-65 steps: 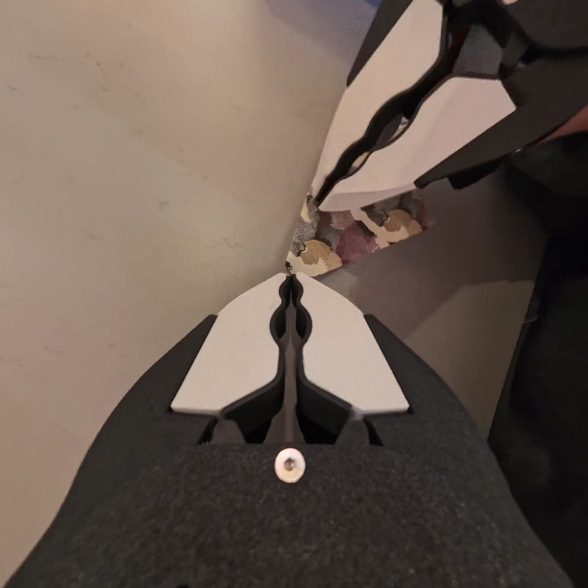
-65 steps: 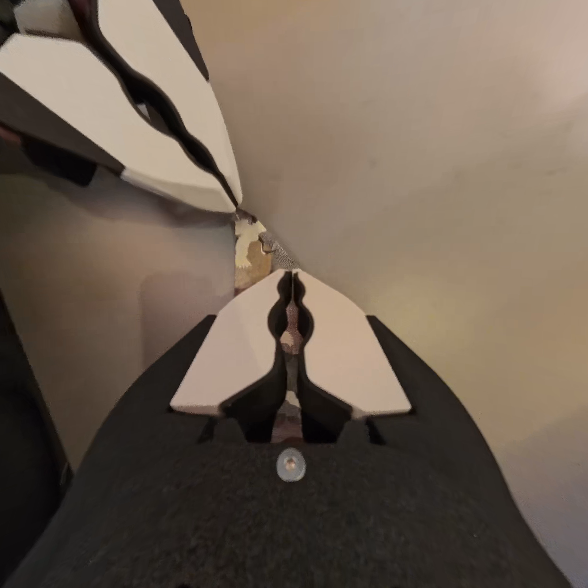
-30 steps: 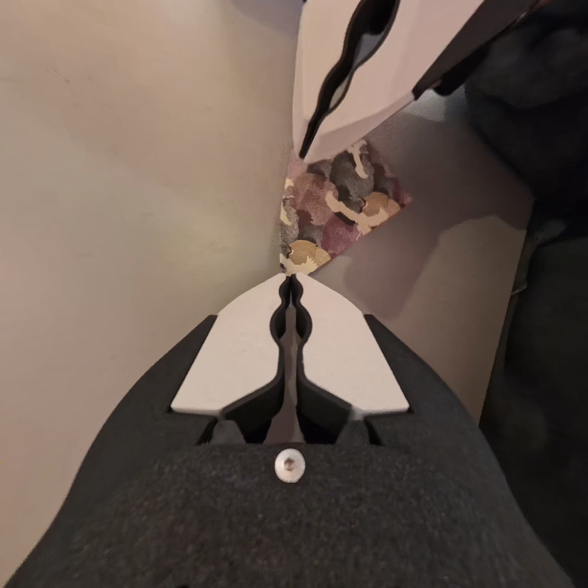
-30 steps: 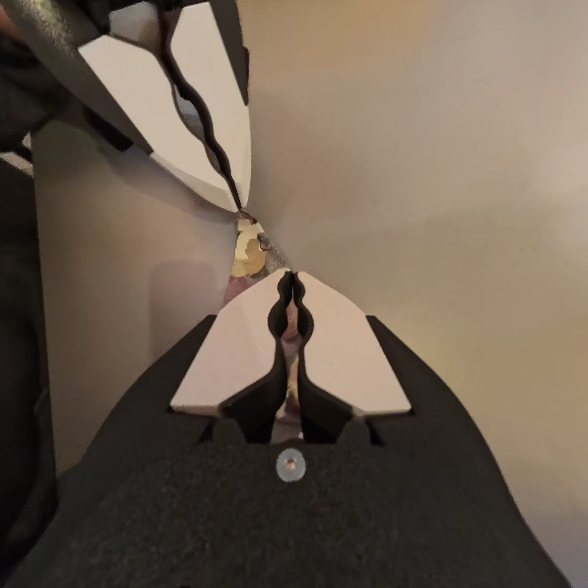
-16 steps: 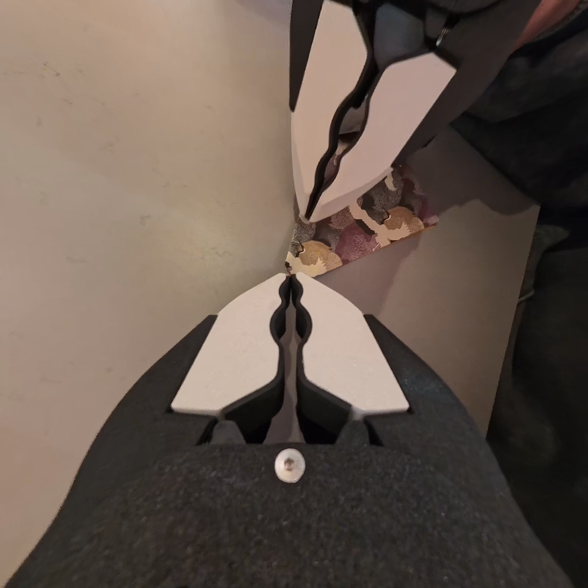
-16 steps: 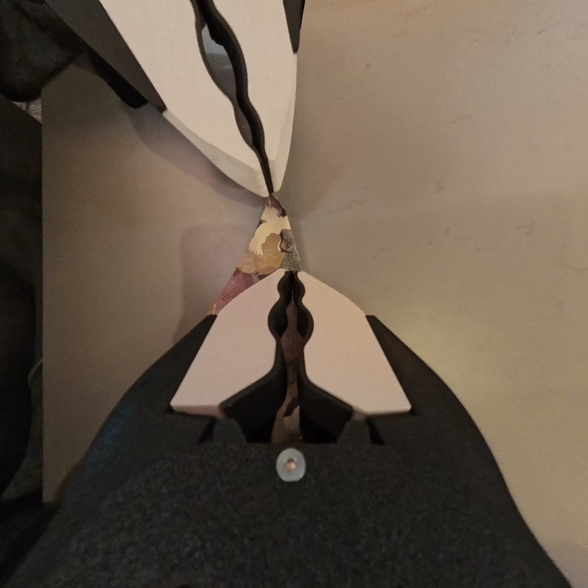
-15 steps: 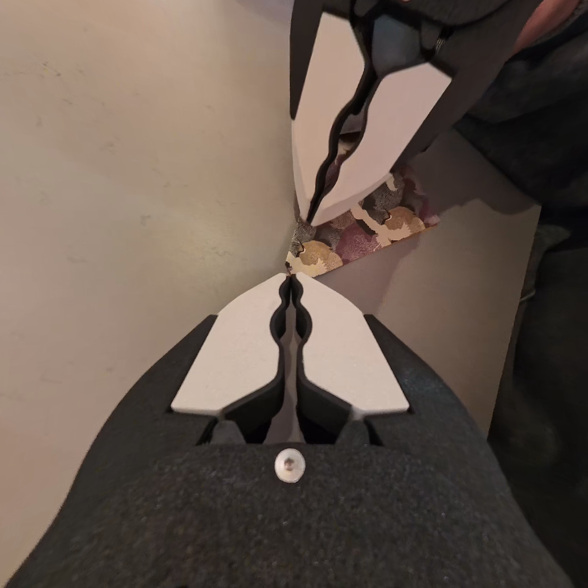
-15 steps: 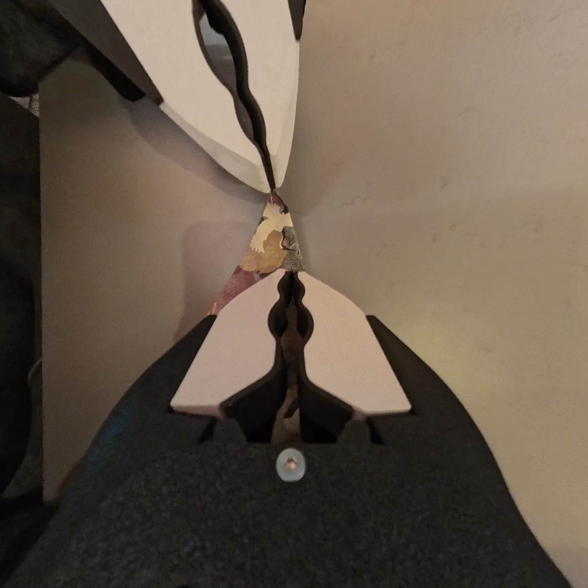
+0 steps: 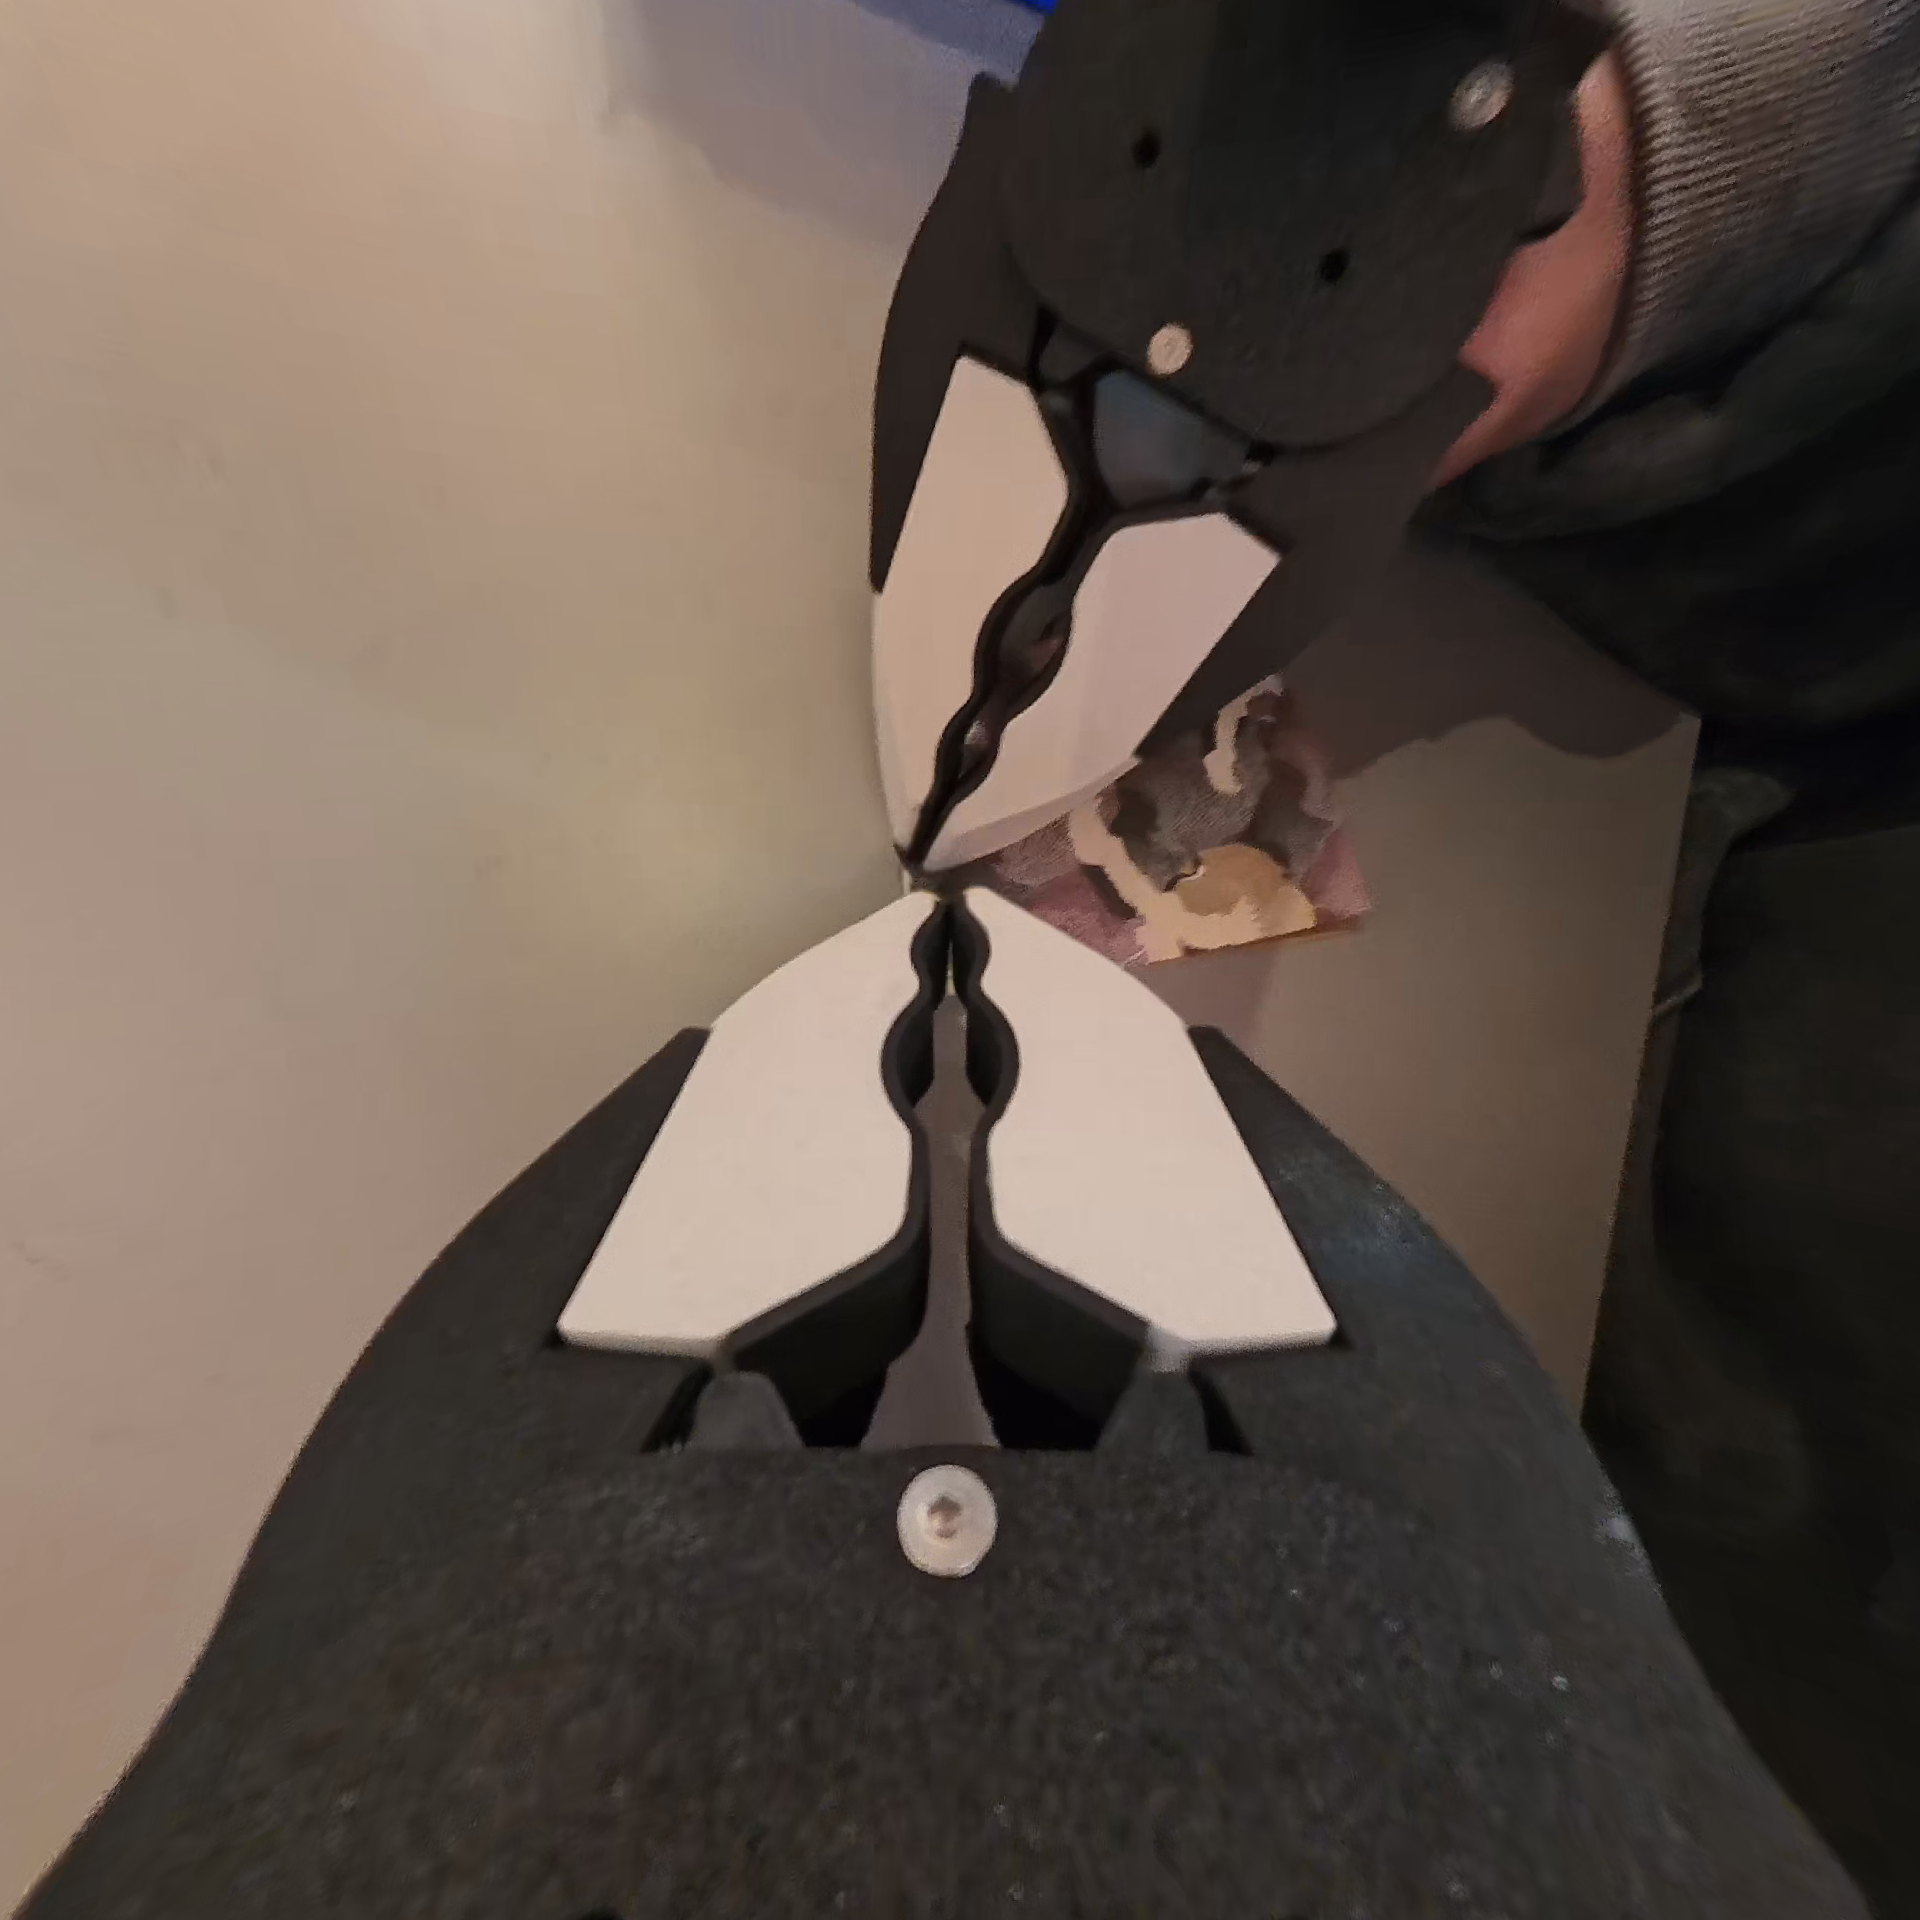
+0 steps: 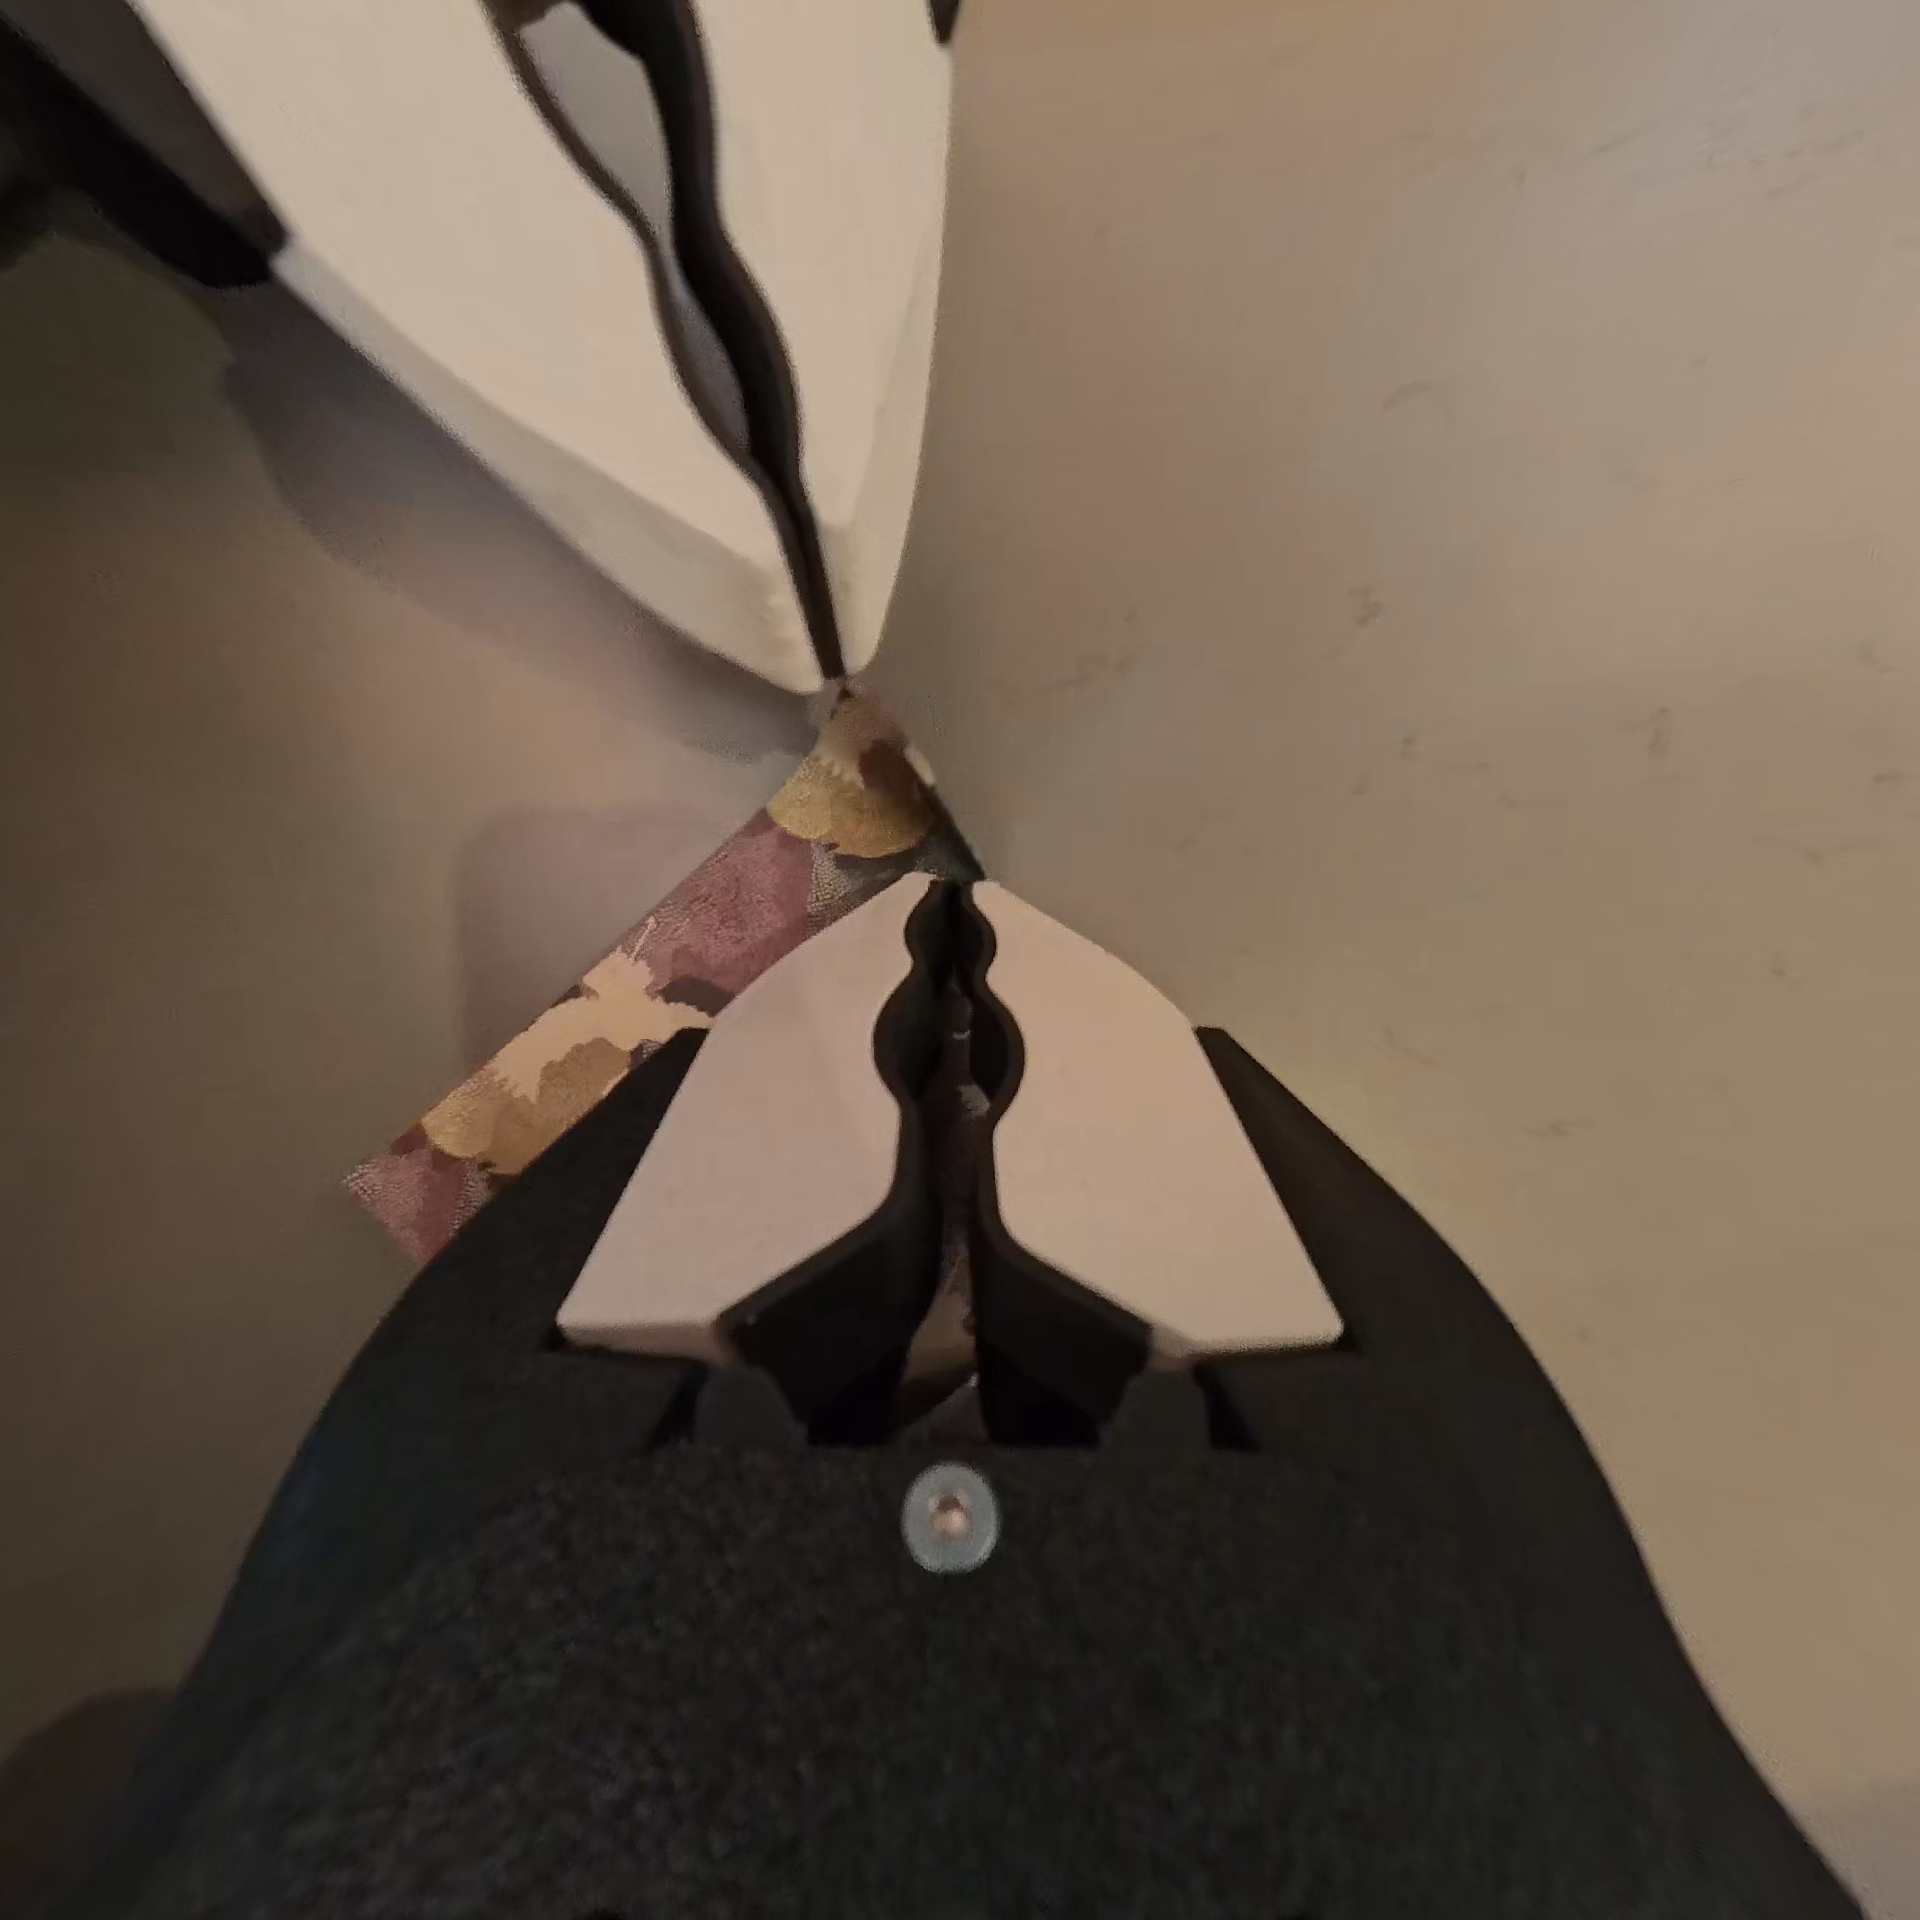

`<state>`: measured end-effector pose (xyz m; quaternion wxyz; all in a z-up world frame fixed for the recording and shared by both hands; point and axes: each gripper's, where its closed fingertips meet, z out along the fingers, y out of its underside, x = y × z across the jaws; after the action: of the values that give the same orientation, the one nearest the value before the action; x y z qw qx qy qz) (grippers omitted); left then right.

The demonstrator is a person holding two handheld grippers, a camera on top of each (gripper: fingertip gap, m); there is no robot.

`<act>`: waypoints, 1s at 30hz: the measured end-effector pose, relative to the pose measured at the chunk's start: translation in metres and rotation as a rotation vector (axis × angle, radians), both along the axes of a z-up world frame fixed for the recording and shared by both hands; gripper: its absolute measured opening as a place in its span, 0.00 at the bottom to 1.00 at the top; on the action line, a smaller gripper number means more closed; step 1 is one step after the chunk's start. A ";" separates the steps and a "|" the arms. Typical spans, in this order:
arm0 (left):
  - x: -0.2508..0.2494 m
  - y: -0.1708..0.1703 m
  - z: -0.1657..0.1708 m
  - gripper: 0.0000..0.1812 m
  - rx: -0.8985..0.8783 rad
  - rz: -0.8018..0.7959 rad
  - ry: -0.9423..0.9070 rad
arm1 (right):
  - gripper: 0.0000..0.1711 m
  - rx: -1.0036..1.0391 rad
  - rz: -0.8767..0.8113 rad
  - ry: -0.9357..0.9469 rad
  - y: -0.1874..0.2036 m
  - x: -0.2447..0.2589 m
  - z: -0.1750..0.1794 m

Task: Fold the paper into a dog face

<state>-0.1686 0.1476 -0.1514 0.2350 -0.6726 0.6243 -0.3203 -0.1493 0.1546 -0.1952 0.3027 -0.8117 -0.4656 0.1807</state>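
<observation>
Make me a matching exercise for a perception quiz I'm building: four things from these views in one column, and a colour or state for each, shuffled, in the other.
Things:
1. paper
2. table
3. sleeve
4. right tool

Colour or state:
A. knitted grey
B. shut, with the patterned sheet between its fingers
C. plain beige
D. purple and gold flower print

Pairs: 1-D, 2-C, 3-A, 4-B
</observation>
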 end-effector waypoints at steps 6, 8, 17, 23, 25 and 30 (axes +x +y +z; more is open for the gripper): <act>-0.004 -0.020 -0.015 0.00 0.034 -0.065 0.069 | 0.00 0.030 -0.020 0.001 0.002 -0.001 0.000; -0.008 -0.022 -0.022 0.00 0.045 -0.060 0.092 | 0.00 0.037 -0.025 0.011 0.002 -0.001 0.000; -0.008 -0.027 -0.039 0.00 0.065 -0.046 0.120 | 0.00 0.057 -0.030 0.004 0.003 -0.001 0.001; -0.009 -0.025 -0.042 0.00 0.063 -0.041 0.132 | 0.00 0.045 -0.008 0.004 0.000 0.000 0.002; -0.008 -0.025 -0.042 0.00 0.064 -0.040 0.133 | 0.00 0.059 0.015 -0.021 -0.003 0.002 0.002; -0.009 -0.025 -0.042 0.00 0.058 -0.041 0.134 | 0.00 0.035 0.075 -0.030 -0.020 -0.001 0.009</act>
<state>-0.1774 0.1223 -0.1936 0.2056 -0.6726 0.6611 -0.2612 -0.1504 0.1350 -0.1866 0.3029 -0.7909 -0.5033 0.1714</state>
